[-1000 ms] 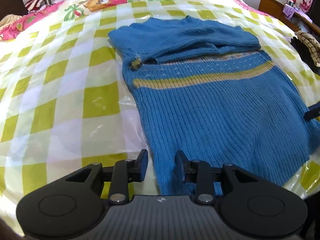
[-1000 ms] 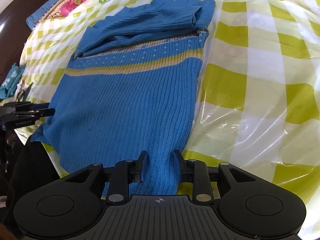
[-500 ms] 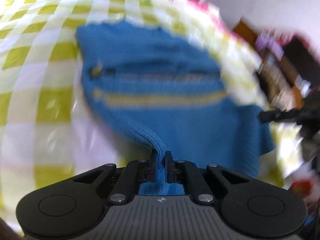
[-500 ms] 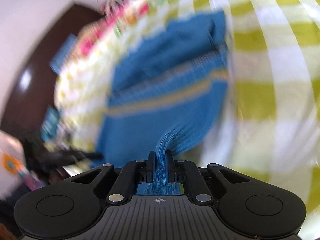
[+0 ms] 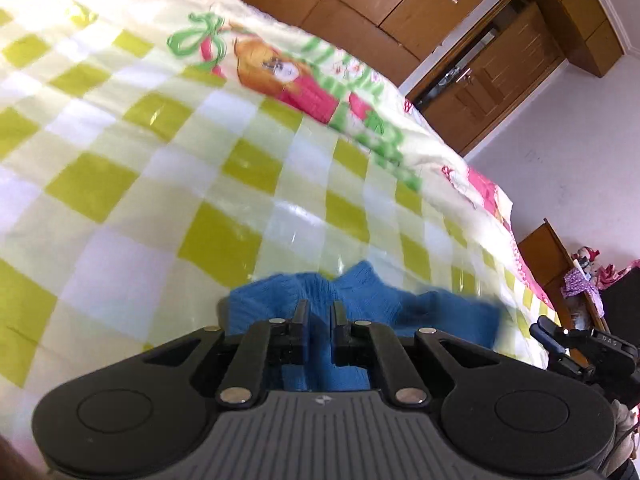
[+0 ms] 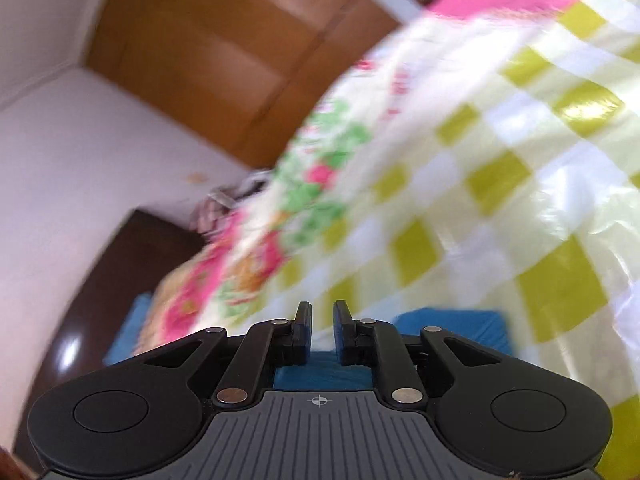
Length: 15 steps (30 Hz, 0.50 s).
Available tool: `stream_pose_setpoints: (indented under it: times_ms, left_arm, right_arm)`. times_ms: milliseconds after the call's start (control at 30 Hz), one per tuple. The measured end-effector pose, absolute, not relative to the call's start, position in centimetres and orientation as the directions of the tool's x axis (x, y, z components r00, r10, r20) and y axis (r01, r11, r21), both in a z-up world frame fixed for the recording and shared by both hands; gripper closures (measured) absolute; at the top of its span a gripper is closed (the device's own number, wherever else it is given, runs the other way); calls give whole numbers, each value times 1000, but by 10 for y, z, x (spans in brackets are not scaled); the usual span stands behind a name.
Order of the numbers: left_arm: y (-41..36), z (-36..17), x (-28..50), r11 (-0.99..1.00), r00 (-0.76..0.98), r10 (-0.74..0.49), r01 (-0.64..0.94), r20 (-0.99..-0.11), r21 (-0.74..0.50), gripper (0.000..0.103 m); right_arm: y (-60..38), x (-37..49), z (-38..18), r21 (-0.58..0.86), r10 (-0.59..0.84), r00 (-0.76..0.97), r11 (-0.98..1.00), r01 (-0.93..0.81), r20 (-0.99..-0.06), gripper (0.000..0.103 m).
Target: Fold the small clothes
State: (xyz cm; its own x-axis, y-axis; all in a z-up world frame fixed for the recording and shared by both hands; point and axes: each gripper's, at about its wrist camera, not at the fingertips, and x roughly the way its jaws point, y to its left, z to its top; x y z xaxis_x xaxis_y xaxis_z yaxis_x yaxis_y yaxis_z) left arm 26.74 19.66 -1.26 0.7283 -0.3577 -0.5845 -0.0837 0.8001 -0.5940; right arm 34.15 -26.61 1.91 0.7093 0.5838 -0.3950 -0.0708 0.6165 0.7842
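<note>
Hem of the sweater [image 5: 360,300] is clamped in our left claw [image 5: 319,314]; right claw [image 6: 322,322], jaws just reopening slightly, seems to grip it too. Bottom fold underway over the bed [image 5: 160,168]; setting down remains.

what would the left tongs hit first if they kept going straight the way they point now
Probably the checked bedcover. The left tongs, shut on the blue sweater, point slightly downward across the bed, with only bunched sweater ahead and then bare cover. Depth is hard to judge through the fisheye.
</note>
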Motion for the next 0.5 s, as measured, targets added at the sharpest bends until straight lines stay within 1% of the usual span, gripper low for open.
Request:
stream_pose_setpoints:
  times_ms: [67,133,200,233,333,400,500]
  left_arm:
    - [197,-12,256,808,740,-330,-100,-586,-580,79]
    - [201,-9,240,805,768,-311,-99,-560,-585,77]
    - [203,-4,222,811,783,-296,-98,-548,-577,71]
    - [201,-1,215,826,777,-295,-84,-556,-557,71]
    - [184,3,205,895,760,-279,-14,-587,-445,67]
    - [171,-1,202,933,738,-257,20,-624,-361,67]
    - [154,-10,204,959,705,-240,66,-668,-275,66]
  right_arm:
    - [-265,342,12,777,592,689,626,-65,-419,87]
    - [-268,332,11,729,561,698,680,-81,-445,85]
    - [-270,319,12,690,547,698,716,-104,-462,84]
    - [-270,313,11,673,544,690,732,-110,-478,83]
    - [-259,298,9,576,512,668,804,-150,-540,80]
    - [-249,291,3,504,484,663,844,-182,-571,80]
    - [-241,288,-5,462,477,637,862,-207,-605,77]
